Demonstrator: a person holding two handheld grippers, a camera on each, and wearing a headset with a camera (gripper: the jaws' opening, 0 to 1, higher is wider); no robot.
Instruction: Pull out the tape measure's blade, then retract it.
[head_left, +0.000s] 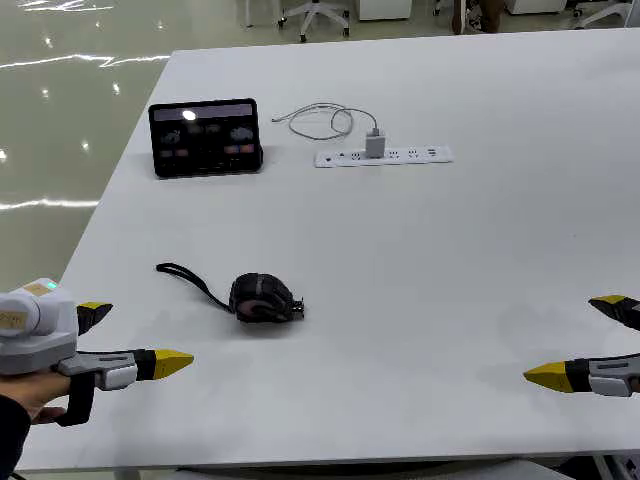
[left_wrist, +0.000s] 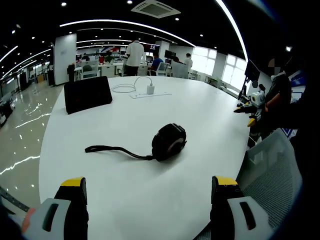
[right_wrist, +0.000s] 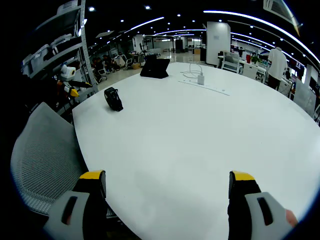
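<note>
Your tape measure (head_left: 262, 297) lies on its side on the white table (head_left: 450, 260), toward 8 o'clock from the middle of the head view. Its blade is fully wound in, and its black wrist strap (head_left: 185, 278) trails off toward 10 o'clock. Your left gripper (head_left: 135, 338) hovers low near the table's near edge with the case at about its 2 o'clock. Its jaws are spread wide and hold nothing. In the left gripper view the case (left_wrist: 169, 141) sits dead ahead between them, which suits this hand for pinning the body. Your right gripper (head_left: 578, 338) hangs well apart at the far side, also gaping and empty, with the case at its 9 o'clock. In the right gripper view the tape measure (right_wrist: 113, 98) is small and off toward 10 o'clock. What looks like the blade's hook faces roughly 4 o'clock on the case, toward that right hand, so the split probably has the left steadying and the right drawing, though the hook is too small to be sure. The dark tablet (head_left: 205, 137) at the case's 11 o'clock and the power strip (head_left: 384, 156) at 1 o'clock lie clear of a rightward pull.
</note>
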